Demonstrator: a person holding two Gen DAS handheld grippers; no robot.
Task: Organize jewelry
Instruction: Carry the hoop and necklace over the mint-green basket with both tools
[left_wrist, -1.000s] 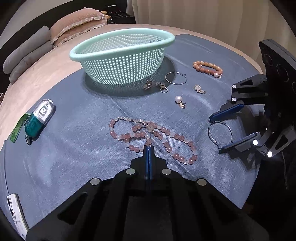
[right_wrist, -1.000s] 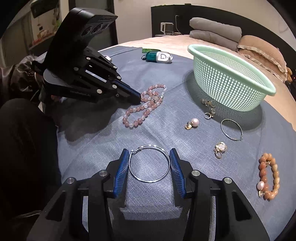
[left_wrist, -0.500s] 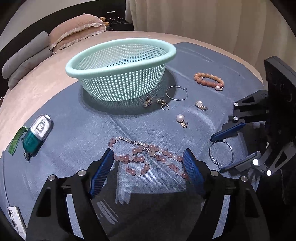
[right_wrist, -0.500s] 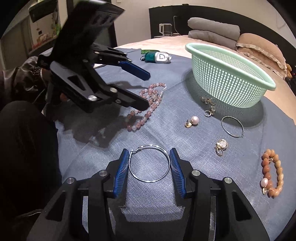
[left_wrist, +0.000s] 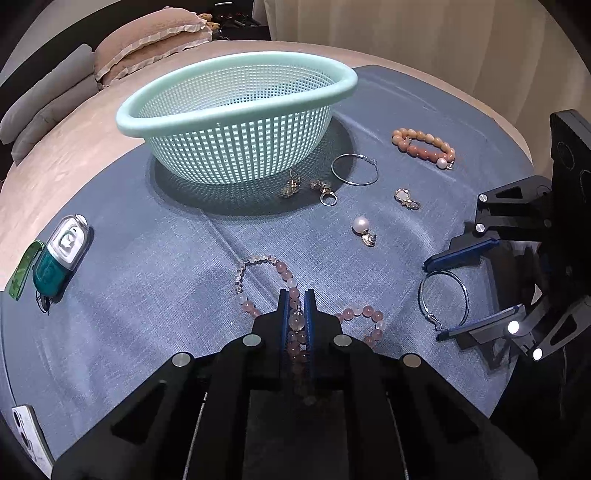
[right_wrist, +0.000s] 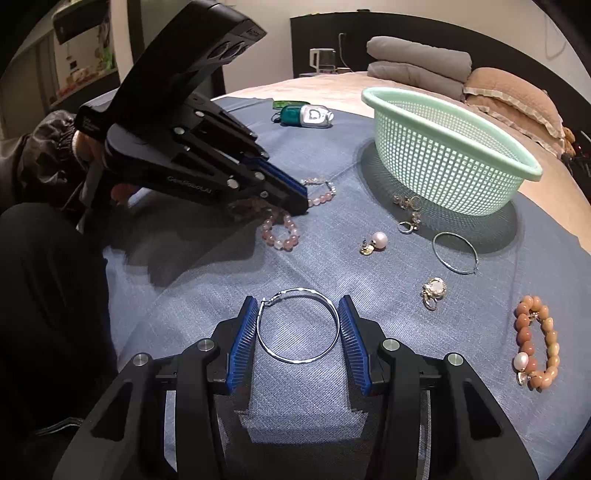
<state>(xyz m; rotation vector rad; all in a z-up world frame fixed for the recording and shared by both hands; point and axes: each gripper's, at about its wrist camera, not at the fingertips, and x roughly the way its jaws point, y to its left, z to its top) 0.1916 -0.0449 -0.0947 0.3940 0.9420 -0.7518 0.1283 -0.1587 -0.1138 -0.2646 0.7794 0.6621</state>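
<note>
My left gripper (left_wrist: 295, 295) is shut on the pink bead necklace (left_wrist: 255, 275), whose loops trail on the blue cloth; it also shows in the right wrist view (right_wrist: 284, 236). My right gripper (right_wrist: 298, 314) is open, its blue pads either side of a silver hoop earring (right_wrist: 298, 325) lying flat on the cloth; the hoop (left_wrist: 443, 295) shows in the left view too. A mint mesh basket (left_wrist: 236, 122) stands empty at the back.
On the cloth lie a second silver hoop (left_wrist: 354, 170), an orange bead bracelet (left_wrist: 424, 147), a pearl earring (left_wrist: 362, 227), small gold earrings (left_wrist: 310, 188) and a gold-white earring (left_wrist: 406, 197). A teal key fob (left_wrist: 59, 254) and a phone (left_wrist: 26, 435) lie left.
My left gripper went from shut to wide open over the necklace, then closed on its beads, bunching the strand. My right gripper has stayed open around the hoop.
</note>
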